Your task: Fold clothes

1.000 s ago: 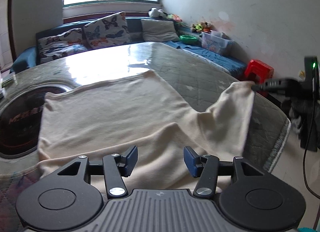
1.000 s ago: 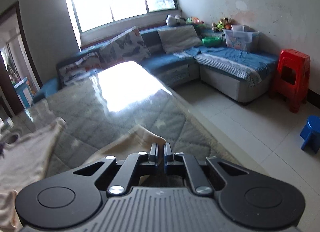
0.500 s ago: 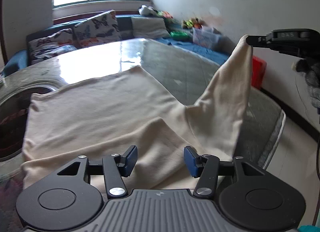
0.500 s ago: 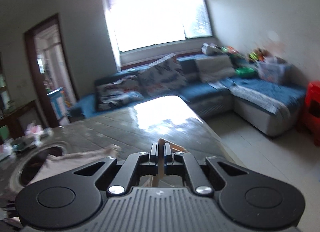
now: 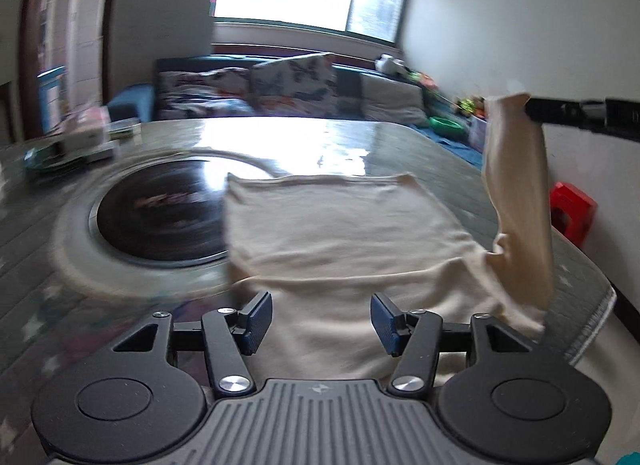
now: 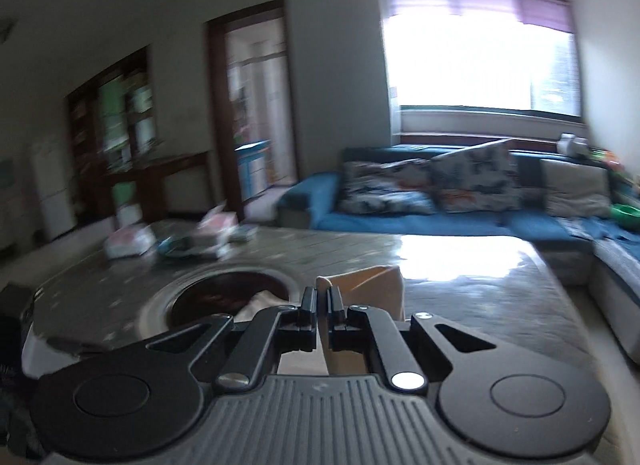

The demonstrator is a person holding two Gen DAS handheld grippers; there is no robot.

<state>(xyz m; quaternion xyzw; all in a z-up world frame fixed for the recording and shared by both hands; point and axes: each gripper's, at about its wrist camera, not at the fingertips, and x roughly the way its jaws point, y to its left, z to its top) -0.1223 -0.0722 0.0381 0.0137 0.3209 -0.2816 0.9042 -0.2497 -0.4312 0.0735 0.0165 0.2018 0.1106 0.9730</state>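
Observation:
A cream garment [image 5: 344, 233] lies spread on the quilted table top [image 5: 400, 149]. My left gripper [image 5: 320, 319] is open and empty, low over the garment's near edge. My right gripper [image 6: 322, 301] is shut on the garment's sleeve [image 6: 368, 289]. In the left wrist view the right gripper [image 5: 532, 107] holds that sleeve [image 5: 520, 193] lifted high at the right, hanging down to the garment's body.
A dark round turntable [image 5: 160, 213] sits in the table's middle, left of the garment. Boxes and packets [image 5: 80, 141] lie at the far left. A blue sofa with cushions [image 6: 440, 193] stands behind the table. A red stool [image 5: 572, 213] is at the right by the wall.
My right gripper has lifted the sleeve higher and swung left over the table. My left gripper has turned left, so the turntable is now in view; it stays open.

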